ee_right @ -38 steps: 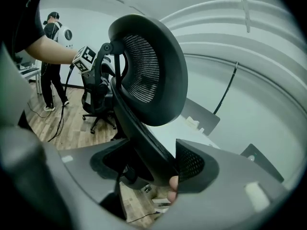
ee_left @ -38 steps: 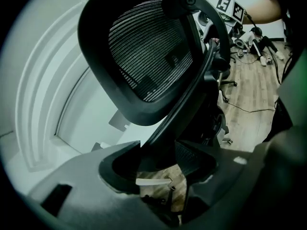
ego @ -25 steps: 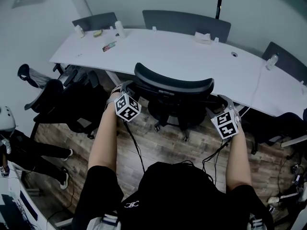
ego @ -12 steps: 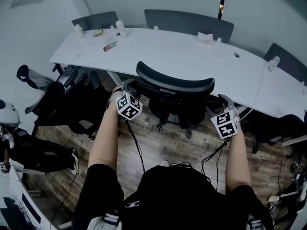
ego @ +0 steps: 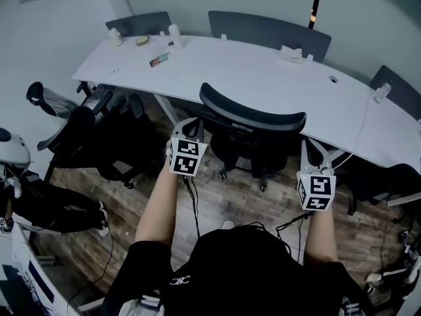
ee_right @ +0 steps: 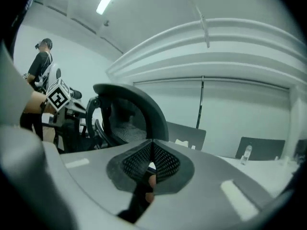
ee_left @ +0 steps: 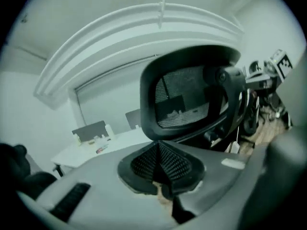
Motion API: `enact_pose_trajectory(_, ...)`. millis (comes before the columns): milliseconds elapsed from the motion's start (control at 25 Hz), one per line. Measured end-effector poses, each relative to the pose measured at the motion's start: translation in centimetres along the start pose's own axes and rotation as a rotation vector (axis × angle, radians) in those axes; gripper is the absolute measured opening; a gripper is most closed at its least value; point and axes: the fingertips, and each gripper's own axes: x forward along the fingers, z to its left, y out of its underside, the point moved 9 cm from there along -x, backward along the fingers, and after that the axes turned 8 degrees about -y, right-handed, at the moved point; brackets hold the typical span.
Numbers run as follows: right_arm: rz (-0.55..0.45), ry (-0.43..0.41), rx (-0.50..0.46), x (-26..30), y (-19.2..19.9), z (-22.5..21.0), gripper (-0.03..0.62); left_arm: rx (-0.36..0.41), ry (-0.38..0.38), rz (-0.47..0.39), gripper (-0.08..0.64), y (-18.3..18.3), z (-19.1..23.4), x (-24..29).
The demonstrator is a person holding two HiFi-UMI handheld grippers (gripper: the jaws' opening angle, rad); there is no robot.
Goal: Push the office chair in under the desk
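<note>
While the left gripper [ego: 189,129] and right gripper [ego: 312,149] were shut on nothing beside its back, the chair [ego: 253,117] was seen partly beneath the table [ego: 263,78]. Easy rolling was judged likely, and the stiff backrest rim was favoured for pushing. Seat and base were largely hidden.

The office chair [ego: 253,127] stands at twelve o'clock, close against the near edge of the table [ego: 263,78], with its back on the near side. Behind the table, the middle chair back [ego: 270,31] rises at twelve o'clock, the left chair back [ego: 138,24] at eleven and the right chair back [ego: 398,84] at two. A side chair [ego: 85,137] sits at ten o'clock by the table's left end. A bottle [ego: 175,36] and a small packet [ego: 158,60] lie on the table at eleven. A person [ego: 46,209] is on the floor [ego: 217,203] at eight o'clock.
</note>
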Motion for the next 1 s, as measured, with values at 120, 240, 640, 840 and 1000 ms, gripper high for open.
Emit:
enact_pose_trajectory(120, -0.072, 0.009, 0.052, -0.4, -1.6, 1.9, 0.008, -0.210, 0.018, -0.036, 0.008, -0.9, -1.0, -2.2)
enact_pose_trajectory(240, -0.118, 0.004, 0.138, -0.8, -2.5, 3.8, 0.008, -0.345, 0.012, -0.075, 0.008, -1.4, -1.8, -4.2)
enact_pose_trajectory(640, -0.054, -0.062, 0.183, 0.4, -2.5, 7.8, 0.006, -0.380, 0.065, -0.093, 0.008, -2.6, -6.4, -8.4)
enact_pose_trajectory(840, -0.048, -0.074, 0.190, 0.3, -2.3, 7.7, 0.006, -0.378, 0.066, -0.099, 0.008, -3.2, -7.1, -8.7)
enact_pose_trajectory(1000, -0.044, -0.080, 0.190, 0.2, -2.1, 7.8, 0.006, -0.377, 0.060, -0.096, 0.008, -3.1, -7.3, -8.9)
